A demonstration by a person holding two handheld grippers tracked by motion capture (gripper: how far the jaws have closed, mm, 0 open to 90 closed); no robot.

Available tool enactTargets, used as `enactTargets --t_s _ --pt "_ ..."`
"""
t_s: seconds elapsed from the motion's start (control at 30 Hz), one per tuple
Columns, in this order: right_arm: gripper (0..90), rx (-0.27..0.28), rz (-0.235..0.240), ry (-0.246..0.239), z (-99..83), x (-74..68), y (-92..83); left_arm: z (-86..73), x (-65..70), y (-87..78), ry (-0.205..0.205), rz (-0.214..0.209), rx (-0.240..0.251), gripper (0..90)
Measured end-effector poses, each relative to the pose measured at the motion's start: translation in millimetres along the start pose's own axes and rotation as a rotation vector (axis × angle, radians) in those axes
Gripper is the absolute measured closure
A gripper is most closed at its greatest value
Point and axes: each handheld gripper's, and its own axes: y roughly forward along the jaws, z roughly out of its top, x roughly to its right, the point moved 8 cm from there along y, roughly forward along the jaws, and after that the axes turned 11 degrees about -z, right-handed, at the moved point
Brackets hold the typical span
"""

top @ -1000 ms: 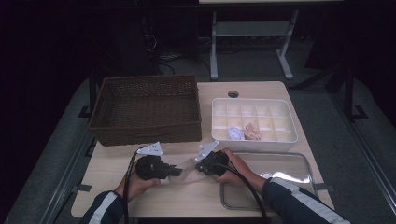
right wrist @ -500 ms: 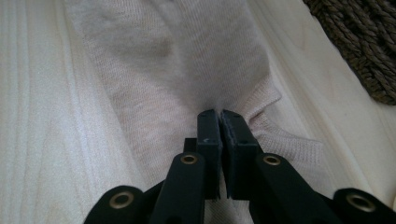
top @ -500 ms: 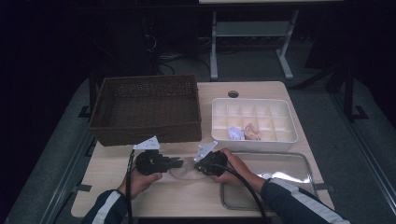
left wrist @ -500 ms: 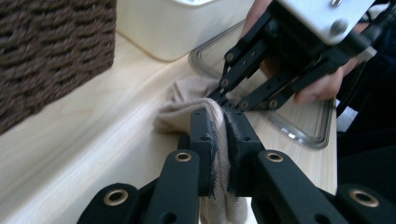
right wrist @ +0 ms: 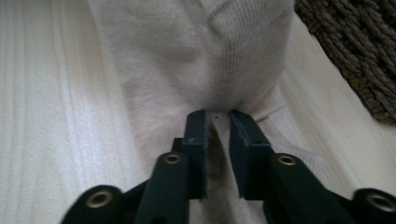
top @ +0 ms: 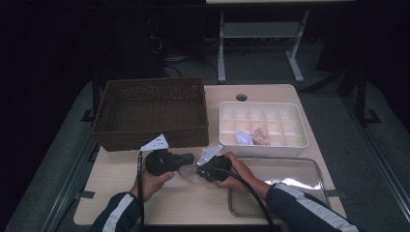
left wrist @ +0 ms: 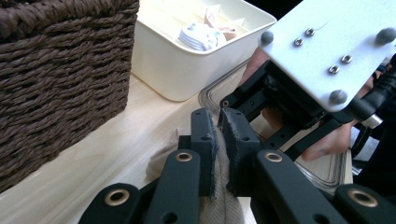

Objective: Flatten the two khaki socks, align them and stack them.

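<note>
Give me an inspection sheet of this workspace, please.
Surface: wooden table, no damage seen.
Job's things: cream cloth lying between the grippers.
Clutter: wicker basket; white divided box with two bundles; metal tray.
Grippers: left gripper shut on the cloth; right gripper jaws have just been opening, a cloth fold between them.
Cables: one cable trails back from each gripper.
Surroundings: dark floor, stand behind the table.

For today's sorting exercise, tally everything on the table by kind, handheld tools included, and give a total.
Woven baskets: 1 — brown basket
Divided boxes: 1 — cream box
Metal trays: 1 — tray
Cloth pieces: 3 — beige cloth between the tools, white bundle and pink bundle in the box
Handheld claws: 2 — left claw, right claw
Total: 8
</note>
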Motion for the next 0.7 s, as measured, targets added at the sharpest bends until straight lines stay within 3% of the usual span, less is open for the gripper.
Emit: enactTargets --t_s 0.07,0.2,0.33,0.5,0.57,0.67,0.7 --pt "73.1 0.006 -0.005 0.001 0.8 0.4 -0.8 -0.6 -1.0 -0.9 0.000 0.018 -0.007 83.1" --pt "82.6 0.042 -0.009 -0.014 8.8 1.3 -9.2 -3.0 -2.6 -2.9 -0.008 0.033 -0.011 83.3" --pt "84.2 0.016 -0.029 -0.035 6.6 2.9 -1.8 -3.2 -2.1 -2.5 -0.014 0.032 -0.009 83.5" --pt "78.9 0.022 -0.011 0.000 9.5 2.8 9.2 -2.5 0.6 0.4 -0.011 0.035 -0.005 83.5" --pt "77.9 0.025 -0.015 -0.015 10.4 3.8 10.5 -1.9 -0.7 0.7 -0.013 0.045 0.002 83.5" --pt "65.4 0.051 0.019 0.005 12.5 4.6 1.2 -2.0 -3.1 -1.4 -0.018 0.070 0.003 83.5" --pt "65.4 0.051 0.019 0.005 12.5 4.6 1.2 -1.5 -3.4 -2.0 -0.024 0.074 0.011 83.5"
